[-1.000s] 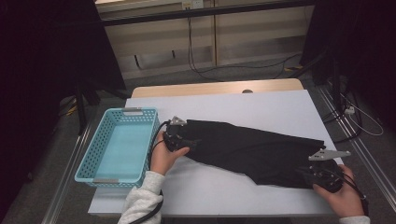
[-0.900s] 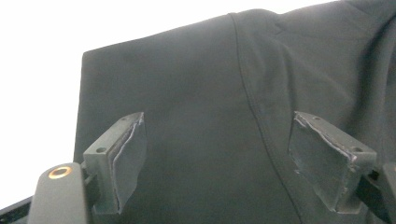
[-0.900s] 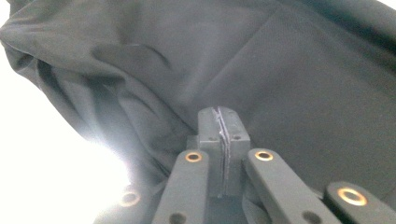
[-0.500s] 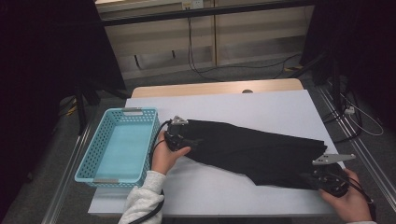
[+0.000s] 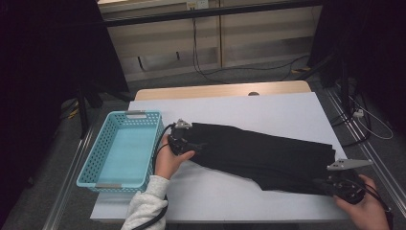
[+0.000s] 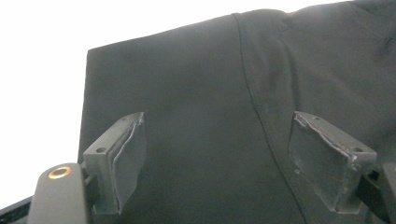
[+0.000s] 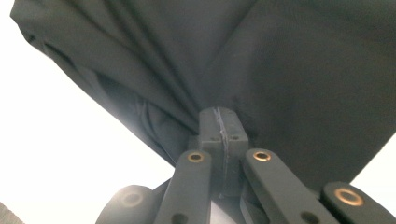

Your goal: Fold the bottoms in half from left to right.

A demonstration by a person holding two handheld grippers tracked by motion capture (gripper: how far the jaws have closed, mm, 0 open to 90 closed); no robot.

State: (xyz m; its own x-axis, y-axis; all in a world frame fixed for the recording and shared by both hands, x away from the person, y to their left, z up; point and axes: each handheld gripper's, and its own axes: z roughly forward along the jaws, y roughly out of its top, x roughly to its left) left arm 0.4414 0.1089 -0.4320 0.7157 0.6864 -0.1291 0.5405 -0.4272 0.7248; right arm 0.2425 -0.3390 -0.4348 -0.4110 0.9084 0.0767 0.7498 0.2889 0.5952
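Black cloth, a folded garment [image 5: 258, 155], lies long across the white table [image 5: 268, 108], from the middle-left toward the near right corner. The right hand-held gripper [image 5: 335, 184] has its jaws pressed together on the garment's near right end; in the right gripper view the fabric [image 7: 243, 60] bunches into folds where the pads pinch it. The left hand-held gripper [image 5: 184, 143] rests at the garment's left end with its jaws apart. In the left gripper view the two pads [image 6: 128, 154] stand wide over the flat cloth [image 6: 201, 121] and do not press it.

So, as I judge it, one end is already taken and the other is not yet gripped. The left jaws must still close before the garment can be lifted, folded or moved. The blue plastic basket [image 5: 146, 143] at the left side of the table holds nothing, so putting away, if that is the goal, is not yet begun.

The table is a plain white sheet over a wooden top. Behind it are grey floor, some cables and light cabinet fronts; the room around is dark.
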